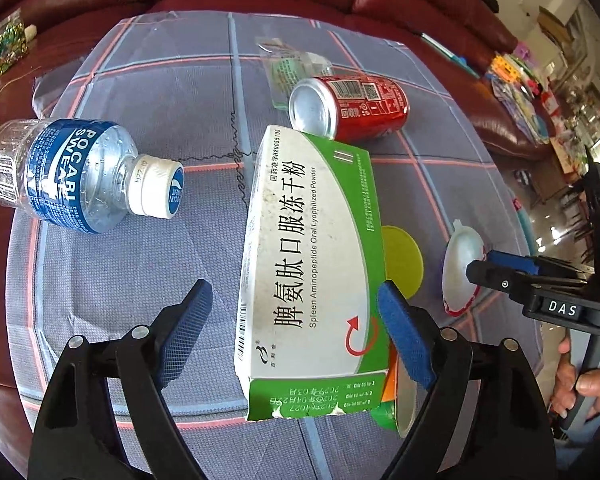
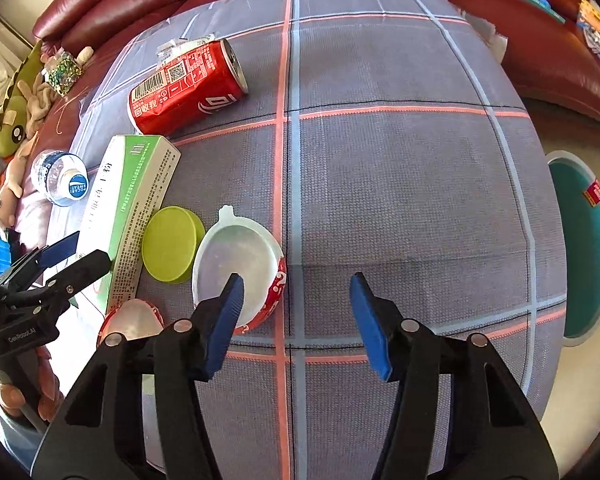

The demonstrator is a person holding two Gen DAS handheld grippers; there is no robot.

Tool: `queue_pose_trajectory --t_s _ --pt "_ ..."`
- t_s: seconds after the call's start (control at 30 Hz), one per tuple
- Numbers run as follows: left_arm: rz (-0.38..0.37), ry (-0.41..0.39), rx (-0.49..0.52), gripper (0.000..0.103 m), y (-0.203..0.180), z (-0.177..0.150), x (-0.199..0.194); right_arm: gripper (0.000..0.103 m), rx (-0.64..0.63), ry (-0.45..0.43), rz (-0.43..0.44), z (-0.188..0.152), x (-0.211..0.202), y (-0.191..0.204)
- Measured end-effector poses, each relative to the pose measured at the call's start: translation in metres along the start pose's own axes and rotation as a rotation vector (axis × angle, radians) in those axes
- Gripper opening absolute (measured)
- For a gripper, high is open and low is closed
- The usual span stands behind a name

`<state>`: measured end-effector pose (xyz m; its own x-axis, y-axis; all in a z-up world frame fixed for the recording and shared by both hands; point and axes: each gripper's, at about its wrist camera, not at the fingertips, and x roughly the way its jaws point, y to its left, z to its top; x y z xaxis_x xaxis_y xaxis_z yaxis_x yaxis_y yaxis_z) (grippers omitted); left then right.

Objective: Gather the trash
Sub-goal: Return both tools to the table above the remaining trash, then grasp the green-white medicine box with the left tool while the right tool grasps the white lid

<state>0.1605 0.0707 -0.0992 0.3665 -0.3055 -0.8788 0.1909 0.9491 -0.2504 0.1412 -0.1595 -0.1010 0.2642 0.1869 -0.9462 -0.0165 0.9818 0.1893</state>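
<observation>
- Black arms of the left tool [image 1: 296,320] fill the bottom of the left wrist view, its blue pads spread wide. The right pad seems to touch the green side of the medicine box [image 1: 312,264]; the left pad stands well apart from it, so nothing is gripped.
- That box lies lengthwise between the pads, torn flap toward the camera. I judge it the piece now being lined up for a pinch across its width.
- Other trash lies on the plaid cloth [image 2: 400,180] covering the bench: a Pocari Sweat bottle [image 1: 72,176] on its side to the left, a red can [image 1: 352,108] on its side just beyond the box, and a clear wrapper [image 1: 290,68] behind the can.
- Right of the box sit a yellow-green lid [image 2: 170,244] and a white cup [image 2: 236,264] with red print, tipped over. A second small cup [image 2: 130,320] lies near the box's torn end.
- Similarly wide is the right tool [image 2: 296,300], holding nothing; its left pad hangs over the white cup's rim, whether touching I cannot tell.
- Open cloth spreads right of the white cup, giving free room there. Near the box it is crowded: lid and cups sit just beside it, so closing the pads may nudge them.
- Past the bench's right edge stands a teal bin [image 2: 580,248], likely the drop point.
</observation>
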Motion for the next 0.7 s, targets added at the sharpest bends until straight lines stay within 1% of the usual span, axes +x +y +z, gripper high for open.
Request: queue_pose_trajectory --t_s 0.03,0.07,0.13,0.23,0.37,0.53,0.7 --pt "0.007 -0.001 0.001 0.090 -0.001 0.000 0.001 0.045 -0.004 -0.001 0.005 0.000 0.001 0.002" --pt "0.014 -0.003 0.002 0.091 -0.002 0.001 0.001 0.039 -0.010 -0.002 0.010 0.001 0.002 0.004" --pt "0.022 -0.007 0.003 0.092 -0.003 0.001 0.001 0.032 -0.025 0.002 0.019 0.002 0.005 0.008" --pt "0.027 -0.001 0.009 0.092 -0.005 -0.001 0.000 0.007 -0.055 0.005 0.024 0.002 0.010 0.016" --pt "0.048 0.006 0.042 0.092 -0.011 -0.004 0.000 0.005 -0.069 -0.045 0.002 0.004 0.003 0.017" --pt "0.068 0.018 0.059 0.094 -0.017 -0.002 0.003 0.005 -0.038 -0.060 -0.006 0.007 -0.001 0.004" --pt "0.066 0.025 0.091 0.094 -0.029 -0.002 0.002 0.005 -0.029 -0.063 -0.002 0.005 -0.003 -0.003"
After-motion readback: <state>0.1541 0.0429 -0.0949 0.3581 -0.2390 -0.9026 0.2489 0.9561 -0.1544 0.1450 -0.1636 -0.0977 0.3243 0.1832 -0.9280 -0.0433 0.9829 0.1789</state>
